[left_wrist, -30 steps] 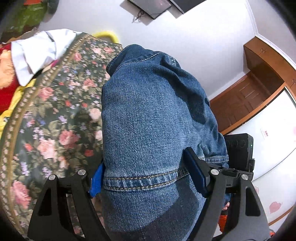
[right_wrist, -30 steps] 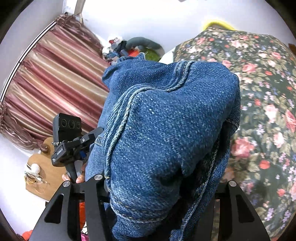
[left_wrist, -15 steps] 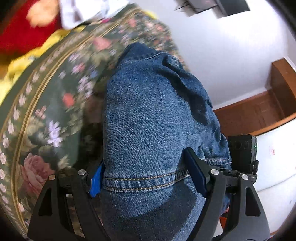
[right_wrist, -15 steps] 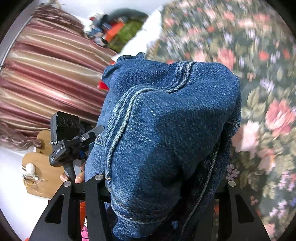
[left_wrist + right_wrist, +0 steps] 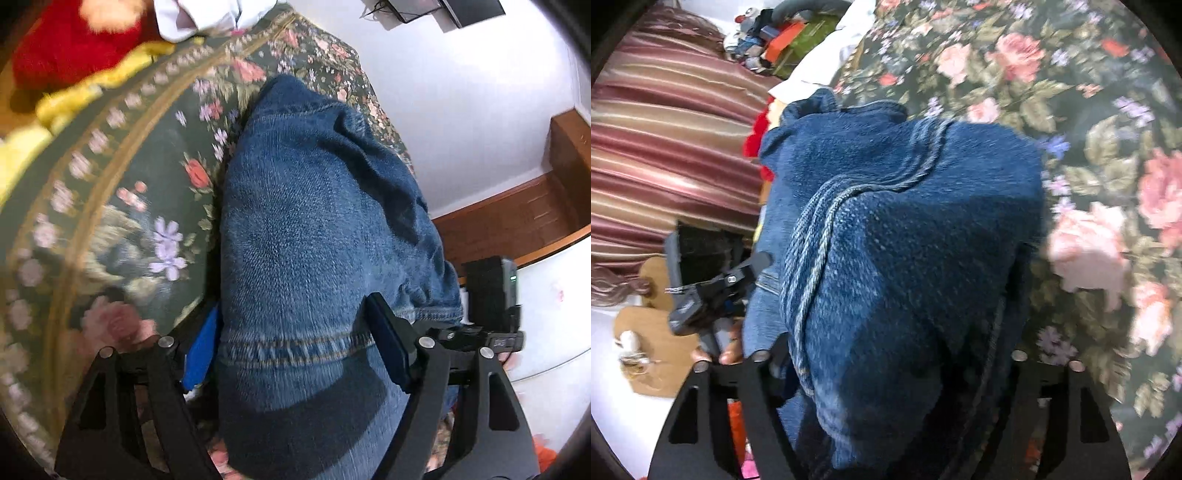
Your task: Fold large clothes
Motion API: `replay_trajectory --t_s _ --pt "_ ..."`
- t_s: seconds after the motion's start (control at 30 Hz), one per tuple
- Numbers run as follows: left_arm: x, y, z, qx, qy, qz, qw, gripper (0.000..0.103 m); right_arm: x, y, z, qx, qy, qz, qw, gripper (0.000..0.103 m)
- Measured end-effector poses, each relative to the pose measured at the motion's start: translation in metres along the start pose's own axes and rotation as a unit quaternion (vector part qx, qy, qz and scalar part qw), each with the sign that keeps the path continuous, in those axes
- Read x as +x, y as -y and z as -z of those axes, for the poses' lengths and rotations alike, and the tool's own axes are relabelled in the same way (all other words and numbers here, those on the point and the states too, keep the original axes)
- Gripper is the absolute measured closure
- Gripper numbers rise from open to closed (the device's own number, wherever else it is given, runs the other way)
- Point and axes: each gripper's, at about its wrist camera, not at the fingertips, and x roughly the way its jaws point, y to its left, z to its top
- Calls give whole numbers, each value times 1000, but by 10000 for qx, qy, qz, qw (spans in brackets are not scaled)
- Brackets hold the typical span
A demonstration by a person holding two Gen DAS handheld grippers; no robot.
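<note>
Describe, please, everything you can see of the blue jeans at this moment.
The jeans are mid-blue denim, worn pale in places, with a stitched hem and a raised double seam. They hang bunched in a thick fold over the floral bedspread. The left tongs grip the hem, blue pads pressed against either side. In the right wrist view the cloth fills the right tongs, whose jaws have just been opening; whether their pads press it is hidden by denim.

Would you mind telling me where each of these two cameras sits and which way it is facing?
Left wrist: on the left tongs, looking down along them at jeans over a floral bedspread; the right tongs show beyond.
Right wrist: on the right tongs, facing jeans and bedspread; left tongs and fingers show.
Shared: jeans, bedspread.
</note>
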Motion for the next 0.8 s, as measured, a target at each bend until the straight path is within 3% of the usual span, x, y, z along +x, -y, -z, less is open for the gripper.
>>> replay_trajectory --t_s 0.13,0.27,0.4,0.5,0.6,0.7,0.8 --pt "-27 15 8 353 194 -560 9976 27 -29 -14 9 -418 220 602 9971 25" --pt "-54 47 20 877 499 -937 9905 27 -69 -44 26 -1117 781 1204 9833 25" --pt "-68 96 33 1684 835 -1302 9735 27 -98 -83 45 -1877 1425 1615 9583 24" --pt "-61 118 44 2173 863 -1549 9599 27 -94 -106 56 -2342 1654 1798 9410 20" --pt "-37 128 56 2529 733 -1893 9460 27 -69 -105 62 -2565 1485 2057 9326 18" --pt "-10 121 74 2725 403 -2361 9319 26 -36 -77 65 -2465 954 2464 9324 18" --pt "-4 102 87 2620 277 -2329 9361 14 -30 -43 73 -2099 697 2164 9509 14"
